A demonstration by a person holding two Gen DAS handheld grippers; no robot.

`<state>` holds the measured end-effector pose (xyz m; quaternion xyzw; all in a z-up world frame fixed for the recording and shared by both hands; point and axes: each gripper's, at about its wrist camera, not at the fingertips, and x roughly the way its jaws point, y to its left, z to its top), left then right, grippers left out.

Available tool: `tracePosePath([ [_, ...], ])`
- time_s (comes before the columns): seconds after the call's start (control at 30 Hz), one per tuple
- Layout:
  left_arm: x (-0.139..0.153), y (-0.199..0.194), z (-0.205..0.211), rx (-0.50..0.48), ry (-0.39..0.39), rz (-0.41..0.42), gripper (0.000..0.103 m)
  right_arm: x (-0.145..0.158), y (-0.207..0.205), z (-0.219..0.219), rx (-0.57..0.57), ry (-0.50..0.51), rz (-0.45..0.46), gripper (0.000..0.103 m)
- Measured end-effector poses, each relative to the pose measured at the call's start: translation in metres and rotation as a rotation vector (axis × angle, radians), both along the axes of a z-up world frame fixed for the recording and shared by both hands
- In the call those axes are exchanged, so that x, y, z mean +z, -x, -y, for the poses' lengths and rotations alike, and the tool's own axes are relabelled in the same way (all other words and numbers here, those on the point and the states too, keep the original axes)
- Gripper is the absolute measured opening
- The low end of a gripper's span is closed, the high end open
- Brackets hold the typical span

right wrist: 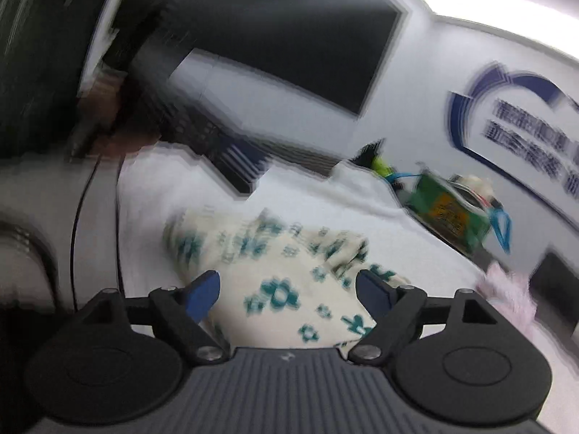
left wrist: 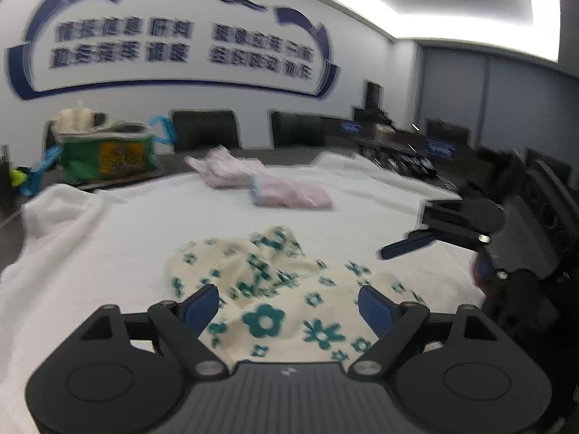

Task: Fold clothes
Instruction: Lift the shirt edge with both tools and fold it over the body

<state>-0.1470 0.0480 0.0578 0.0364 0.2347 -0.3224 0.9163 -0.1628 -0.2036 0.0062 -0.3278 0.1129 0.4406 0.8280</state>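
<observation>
On the white blanket [left wrist: 90,246] the floral garment [left wrist: 275,289] lies crumpled; left gripper [left wrist: 289,305] and right gripper [right wrist: 287,293] hang wide open, holding nothing. Next move probably needs gripping its edges.

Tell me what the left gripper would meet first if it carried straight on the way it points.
Probably the cream floral garment: it lies crumpled on the white cloth directly ahead of the open left gripper, between its fingers' line. Depth is uncertain in this blurred fisheye view.
</observation>
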Motion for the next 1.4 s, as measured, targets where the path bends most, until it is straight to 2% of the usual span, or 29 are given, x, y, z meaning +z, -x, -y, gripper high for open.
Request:
tracePosePath([
  [0.07,-0.004,0.002,0.002,-0.053,-0.037,0.003,0.084,-0.007,-0.005,-0.005,0.056,0.082,0.005,0.080],
  [0.13,-0.008,0.005,0.003,-0.099,-0.069,0.030,0.086,-0.006,-0.018,-0.007,0.079,0.089,-0.067,0.077],
  [0.17,-0.010,0.007,0.004,-0.119,-0.083,0.054,0.089,-0.006,-0.025,-0.008,0.088,0.085,-0.113,0.069],
  [0.2,-0.014,0.007,0.004,-0.126,-0.088,0.070,0.090,-0.006,-0.031,-0.008,0.097,0.073,-0.171,0.065],
  [0.33,-0.021,0.006,0.008,-0.176,-0.090,0.117,0.091,0.007,-0.066,0.011,0.089,-0.088,-0.396,0.049],
  [0.37,-0.024,0.007,0.011,-0.191,-0.113,0.140,0.092,0.009,-0.072,0.016,0.085,-0.118,-0.428,0.048],
  [0.47,-0.036,0.007,0.027,-0.219,-0.249,0.229,0.095,0.014,-0.085,0.028,0.083,-0.182,-0.493,0.047],
  [0.57,-0.038,-0.003,0.032,-0.259,-0.270,0.210,0.097,0.012,-0.085,0.028,0.103,-0.169,-0.511,0.047],
  [0.73,-0.040,-0.023,0.025,-0.290,-0.224,0.127,0.098,0.013,-0.096,0.030,0.112,-0.194,-0.558,0.047],
  [0.8,-0.040,-0.032,0.018,-0.298,-0.182,0.067,0.098,0.015,-0.090,0.030,0.107,-0.180,-0.541,0.048],
  [0.83,-0.041,-0.038,0.014,-0.295,-0.149,0.031,0.097,0.017,-0.083,0.028,0.107,-0.162,-0.491,0.054],
  [0.87,-0.042,-0.044,0.010,-0.291,-0.116,-0.004,0.097,0.018,-0.075,0.026,0.108,-0.143,-0.431,0.070],
  [0.93,-0.044,-0.052,0.002,-0.280,-0.070,-0.053,0.095,0.020,-0.058,0.023,0.109,-0.104,-0.312,0.090],
  [1.0,-0.045,-0.059,-0.004,-0.284,-0.024,-0.092,0.094,0.018,-0.047,0.021,0.119,-0.064,-0.235,0.091],
  [1.1,-0.044,-0.064,-0.006,-0.284,0.004,-0.118,0.093,0.005,-0.037,0.012,0.114,0.042,-0.156,0.091],
  [1.17,-0.043,-0.064,-0.006,-0.285,0.005,-0.125,0.093,-0.006,-0.031,0.007,0.128,0.112,-0.095,0.091],
  [1.23,-0.042,-0.061,-0.007,-0.290,0.002,-0.120,0.093,-0.011,-0.031,0.004,0.135,0.118,-0.050,0.091],
  [1.33,-0.041,-0.057,-0.008,-0.304,0.001,-0.110,0.093,-0.009,-0.047,0.002,0.134,0.062,-0.050,0.090],
  [1.4,-0.039,-0.055,-0.009,-0.315,0.001,-0.102,0.093,-0.008,-0.061,0.000,0.162,0.054,-0.127,0.085],
])
